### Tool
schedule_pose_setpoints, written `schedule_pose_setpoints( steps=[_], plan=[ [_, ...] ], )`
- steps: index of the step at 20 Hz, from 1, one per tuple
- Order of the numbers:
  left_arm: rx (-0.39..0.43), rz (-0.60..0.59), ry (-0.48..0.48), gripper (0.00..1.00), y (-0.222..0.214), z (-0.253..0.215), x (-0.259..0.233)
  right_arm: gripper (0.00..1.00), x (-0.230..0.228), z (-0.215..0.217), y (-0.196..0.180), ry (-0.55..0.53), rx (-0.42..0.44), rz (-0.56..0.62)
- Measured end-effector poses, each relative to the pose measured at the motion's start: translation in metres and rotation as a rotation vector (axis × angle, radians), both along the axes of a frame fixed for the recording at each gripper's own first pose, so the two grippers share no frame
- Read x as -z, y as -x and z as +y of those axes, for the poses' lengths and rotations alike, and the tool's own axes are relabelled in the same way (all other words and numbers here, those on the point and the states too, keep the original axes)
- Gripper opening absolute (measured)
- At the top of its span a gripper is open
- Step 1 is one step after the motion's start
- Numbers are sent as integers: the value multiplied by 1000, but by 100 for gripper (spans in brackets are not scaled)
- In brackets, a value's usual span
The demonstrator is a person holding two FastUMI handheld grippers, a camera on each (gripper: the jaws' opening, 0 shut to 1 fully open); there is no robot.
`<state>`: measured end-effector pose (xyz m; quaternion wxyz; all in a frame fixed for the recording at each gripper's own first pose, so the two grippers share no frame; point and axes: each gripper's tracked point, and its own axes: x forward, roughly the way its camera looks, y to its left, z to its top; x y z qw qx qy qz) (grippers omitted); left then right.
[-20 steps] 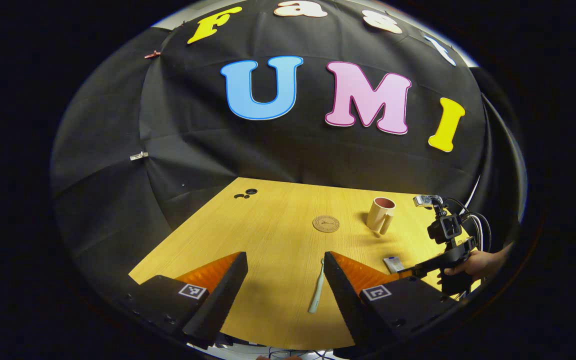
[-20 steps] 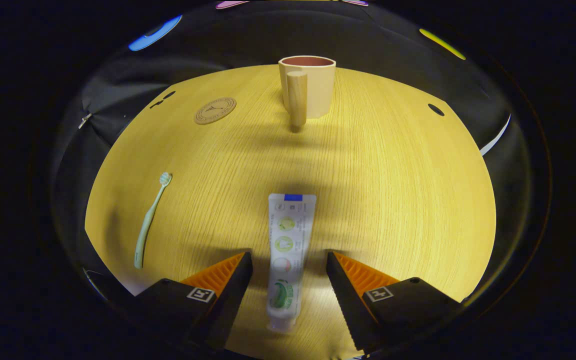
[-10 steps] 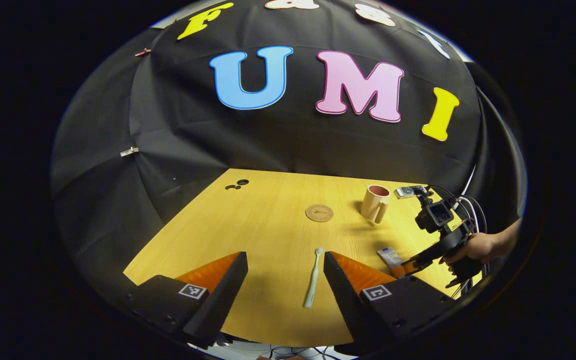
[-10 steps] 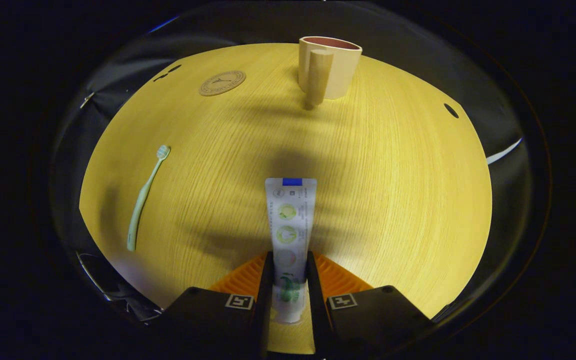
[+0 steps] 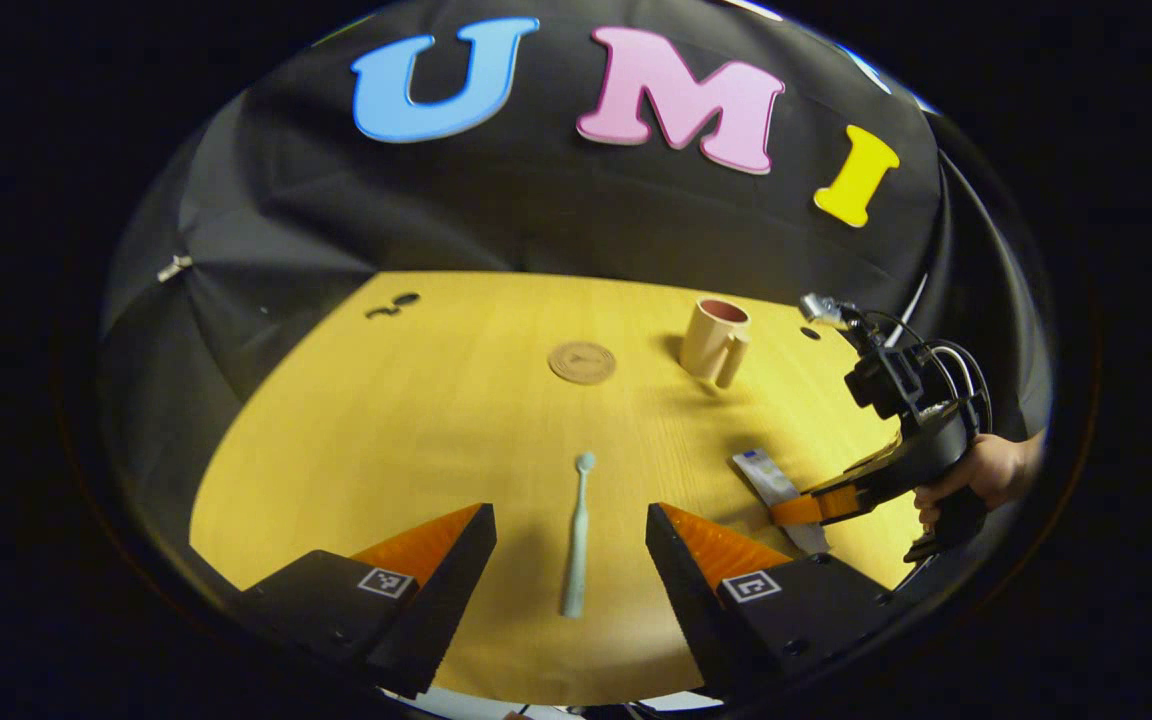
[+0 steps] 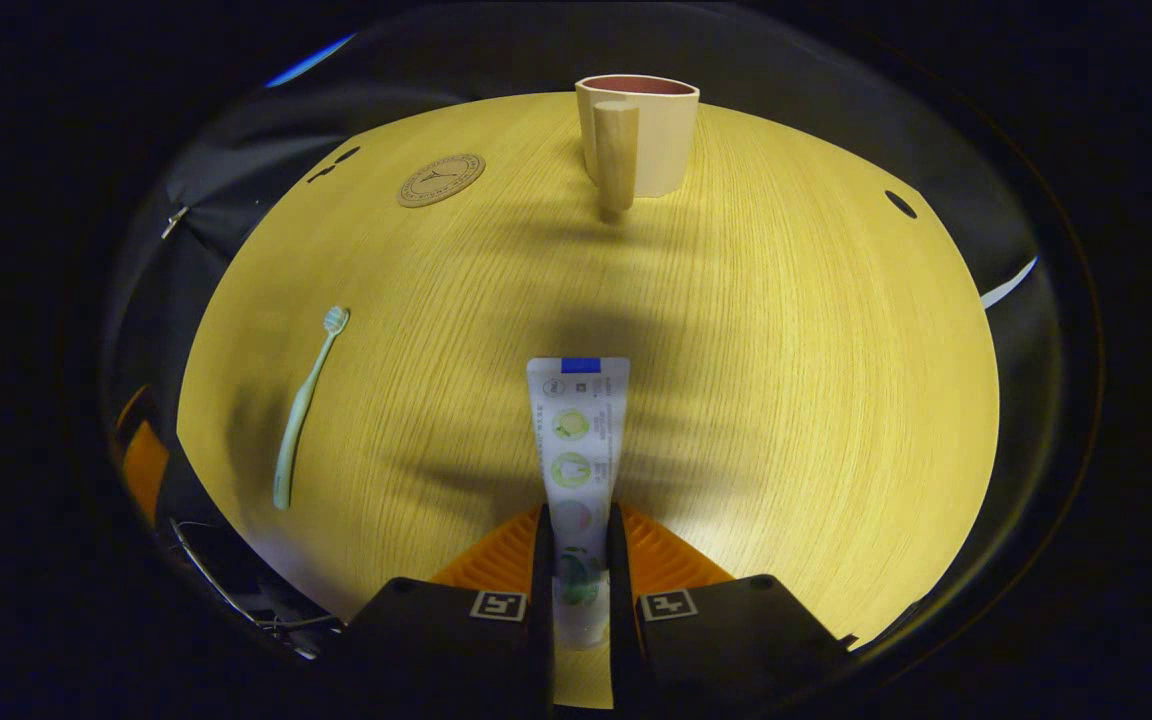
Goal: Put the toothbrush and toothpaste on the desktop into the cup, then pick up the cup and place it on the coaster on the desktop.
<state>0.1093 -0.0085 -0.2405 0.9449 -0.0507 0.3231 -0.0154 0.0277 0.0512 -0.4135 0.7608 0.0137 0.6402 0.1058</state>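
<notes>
A pale green toothbrush (image 5: 575, 535) lies flat on the wooden desktop (image 5: 416, 420), head pointing away, between the fingers of my open left gripper (image 5: 570, 535), which hovers over it. The white toothpaste tube (image 6: 576, 450) lies lengthwise on the desk, and my right gripper (image 6: 576, 545) is shut on its near half. In the left gripper view that right gripper (image 5: 816, 505), held by a hand (image 5: 976, 480), grips the tube (image 5: 764, 476). The beige cup (image 6: 638, 145) stands upright at the far side, handle toward me. The round coaster (image 6: 441, 180) lies to its left. The toothbrush (image 6: 306, 405) also lies at left.
In the left gripper view the cup (image 5: 715, 340) stands right of the coaster (image 5: 582, 362). Small dark holes (image 5: 391, 304) mark the desk's far left corner, another hole (image 6: 900, 204) the far right. The booth's black cloth closes the back and sides.
My left gripper has moved forward and tipped down, so the toothbrush now lies centred between its fingers. My right gripper closed on the toothpaste tube a second ago and still holds it.
</notes>
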Motion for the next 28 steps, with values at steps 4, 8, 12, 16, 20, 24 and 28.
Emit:
schedule_pose_setpoints(
  steps=[4,8,12,16,20,24,28],
  plan=[
    [37,173,-25,88,-18,1,52,26,-4,-2,7,-8,-46,-26],
    [27,350,-8,68,-15,-3,90,26,-4,-7,11,-19,-36,-29],
    [44,438,-79,66,-14,-3,105,27,-4,-11,13,-30,6,-11],
    [83,515,-138,64,-18,-2,108,20,-4,-10,11,-33,44,-4],
    [68,556,-123,20,-25,-3,111,20,-6,-10,10,-48,63,0],
    [99,554,-130,10,-23,-2,104,20,-14,-15,1,-40,76,-45],
    [111,530,-131,7,-25,-3,104,20,-39,-18,-19,-46,73,-129]
  ],
)
